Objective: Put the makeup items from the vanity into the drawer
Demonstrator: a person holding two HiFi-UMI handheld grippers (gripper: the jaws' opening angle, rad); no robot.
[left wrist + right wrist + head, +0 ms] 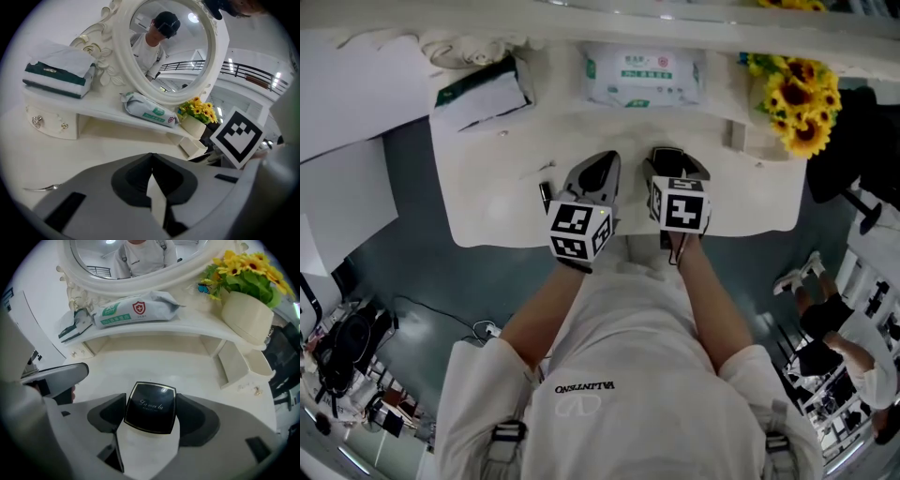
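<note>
**Head view:** 2 grippers are listed, the left gripper [598, 171] and the right gripper [677, 161], both held over 1 white vanity top [487, 187]. At the back are counted 1 wipes pack [644, 75], 1 tissue box [483, 94] and 1 bunch of sunflowers [802, 98]. 1 slim dark item [546, 195] lies just beside the left gripper.

**Left gripper view:** The jaws are pressed together with nothing between them. 1 oval mirror [119, 56] is shown.

**Right gripper view:** 1 compact [151, 408] is clamped between the 2 pads, over the vanity top. It is square, glossy black and gold-edged, with script lettering.
</note>
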